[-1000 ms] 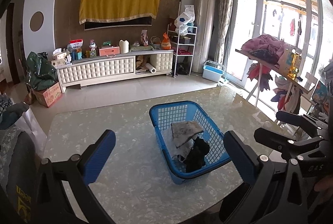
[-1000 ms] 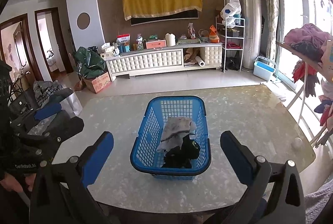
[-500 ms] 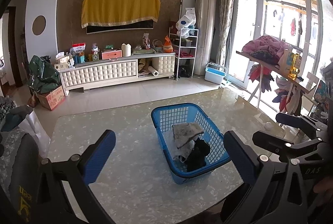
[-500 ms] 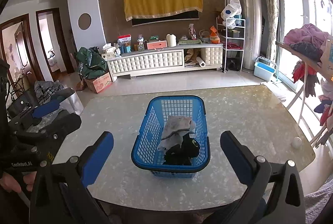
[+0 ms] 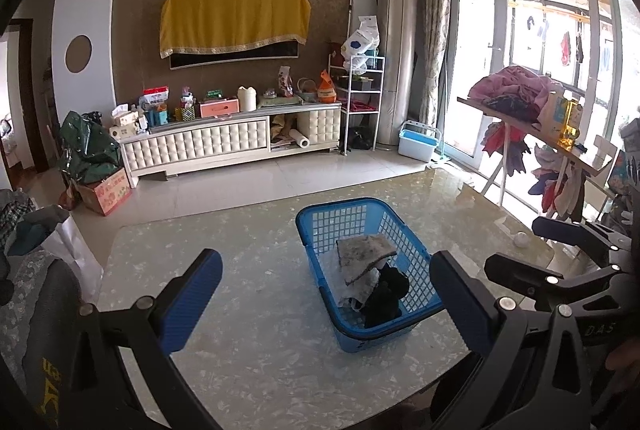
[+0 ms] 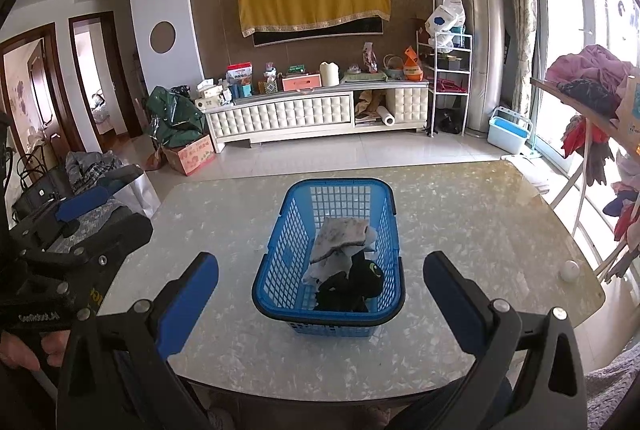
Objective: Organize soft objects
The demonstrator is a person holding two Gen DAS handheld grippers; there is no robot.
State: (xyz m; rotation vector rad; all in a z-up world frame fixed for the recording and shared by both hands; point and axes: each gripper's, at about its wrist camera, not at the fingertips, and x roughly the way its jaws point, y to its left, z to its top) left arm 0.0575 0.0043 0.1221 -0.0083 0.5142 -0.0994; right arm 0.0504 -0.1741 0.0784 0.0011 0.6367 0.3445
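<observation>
My left gripper (image 5: pixel 324 306), black-framed with blue pads, hangs over the near left part of the pale marbled glass table (image 5: pixel 248 350), its fingers spread wide apart with nothing between them. In the right wrist view its body shows at the left edge, with white lettering I can only partly read, something like "GenRobot.AI". Further right sits the blue plastic lattice basket (image 6: pixel 280 254), and in it the soft things: a mottled grey folded cloth (image 6: pixel 340 236) lies on top of a white cloth (image 6: pixel 320 270), and a black plush toy with a green eye (image 6: pixel 356 288) rests at the near end, touching both. My right gripper (image 6: pixel 322 286) is spread just as wide and empty, the basket framed between its pads from the near side; its frame, seen at the right in the left wrist view, bears the letters "D.A.S". A small white ball (image 6: pixel 569 271) lies near the table's right edge. Against the pictures from a second ago, the basket and its load lie the same, both grippers are as wide open as before, and my left view has only drifted slightly.
</observation>
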